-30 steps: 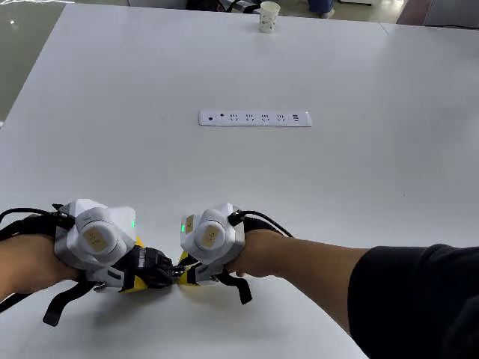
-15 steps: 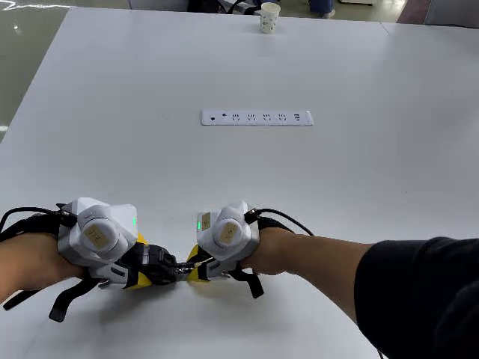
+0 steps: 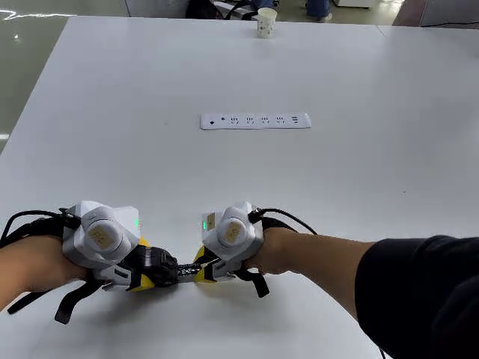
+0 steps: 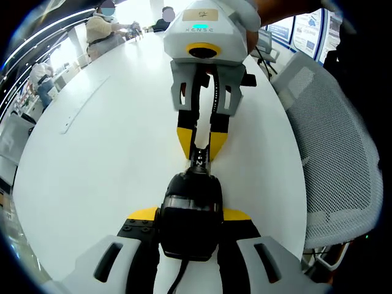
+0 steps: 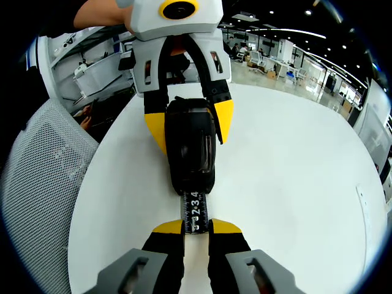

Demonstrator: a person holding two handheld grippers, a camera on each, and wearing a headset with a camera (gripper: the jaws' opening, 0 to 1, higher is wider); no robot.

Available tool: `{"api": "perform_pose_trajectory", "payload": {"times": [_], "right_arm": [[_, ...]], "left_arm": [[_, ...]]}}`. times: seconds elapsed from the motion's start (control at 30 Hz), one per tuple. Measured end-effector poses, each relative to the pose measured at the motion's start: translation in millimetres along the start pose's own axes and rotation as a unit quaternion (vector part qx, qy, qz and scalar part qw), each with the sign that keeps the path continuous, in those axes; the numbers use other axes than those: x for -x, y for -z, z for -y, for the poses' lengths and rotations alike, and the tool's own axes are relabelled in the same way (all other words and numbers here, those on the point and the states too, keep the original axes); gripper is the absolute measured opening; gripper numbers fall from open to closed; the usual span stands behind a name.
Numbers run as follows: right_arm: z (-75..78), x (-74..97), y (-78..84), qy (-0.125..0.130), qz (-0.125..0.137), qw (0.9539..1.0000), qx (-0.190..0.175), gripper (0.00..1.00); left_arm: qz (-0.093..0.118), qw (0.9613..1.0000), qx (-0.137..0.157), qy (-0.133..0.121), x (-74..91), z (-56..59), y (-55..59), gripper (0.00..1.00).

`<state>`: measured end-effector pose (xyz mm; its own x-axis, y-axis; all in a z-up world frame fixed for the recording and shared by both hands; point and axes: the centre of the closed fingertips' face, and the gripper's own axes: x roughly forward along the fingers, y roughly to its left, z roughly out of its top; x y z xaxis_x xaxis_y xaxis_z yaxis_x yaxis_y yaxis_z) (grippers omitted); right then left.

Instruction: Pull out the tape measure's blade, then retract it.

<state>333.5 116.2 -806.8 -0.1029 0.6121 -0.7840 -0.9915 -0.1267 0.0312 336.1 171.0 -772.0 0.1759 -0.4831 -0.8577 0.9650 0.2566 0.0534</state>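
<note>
my left gripper (image 3: 147, 264) clamps the black tape measure (image 5: 191, 144) resting on the white table (image 3: 224, 194); my right gripper (image 5: 197, 228) pinches the blade (image 5: 195, 213), seemingly at its tip, barely out

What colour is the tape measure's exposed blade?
Black with white numerals: the short flat tape blade shows best in the right gripper view.

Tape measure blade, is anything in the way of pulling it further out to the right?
Nothing visible does. The right tool grips the blade, the table beside it is bare, and the power strip and paper cup sit far off.
</note>
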Motion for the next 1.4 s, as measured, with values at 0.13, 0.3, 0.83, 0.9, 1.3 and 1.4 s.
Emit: {"api": "perform_pose_trajectory", "payload": {"times": [0.13, 0.3, 0.83, 0.9, 1.3, 1.4], "right_arm": [[0.7, 1.1, 1.9, 0.002, -0.002, 1.0000, 0.000, 0.10], [1.2, 3.0, 5.1, 0.007, -0.001, 1.0000, -0.007, 0.10], [1.8, 11.2, 15.6, 0.006, -0.017, 0.9998, -0.005, 0.10], [2.0, 12.4, 17.0, 0.006, -0.017, 0.9998, -0.007, 0.10], [1.4, 16.6, 22.6, 0.010, -0.017, 0.9997, -0.015, 0.10], [0.9, 17.9, 24.2, 0.010, -0.019, 0.9997, -0.015, 0.10]], "left_arm": [[0.001, 1.0000, 0.001, -0.002, -0.1, -0.3, 0.1, 0.31], [0.001, 1.0000, 0.001, -0.002, -0.5, -0.6, -0.2, 0.31], [0.006, 1.0000, 0.003, -0.005, -1.1, -1.3, -0.5, 0.30], [0.007, 1.0000, 0.002, -0.003, -1.5, -2.2, -0.5, 0.31], [0.007, 1.0000, 0.001, -0.003, -1.4, -1.6, -1.2, 0.31], [0.007, 1.0000, 0.002, -0.004, -1.8, -1.8, -2.0, 0.31]]}}
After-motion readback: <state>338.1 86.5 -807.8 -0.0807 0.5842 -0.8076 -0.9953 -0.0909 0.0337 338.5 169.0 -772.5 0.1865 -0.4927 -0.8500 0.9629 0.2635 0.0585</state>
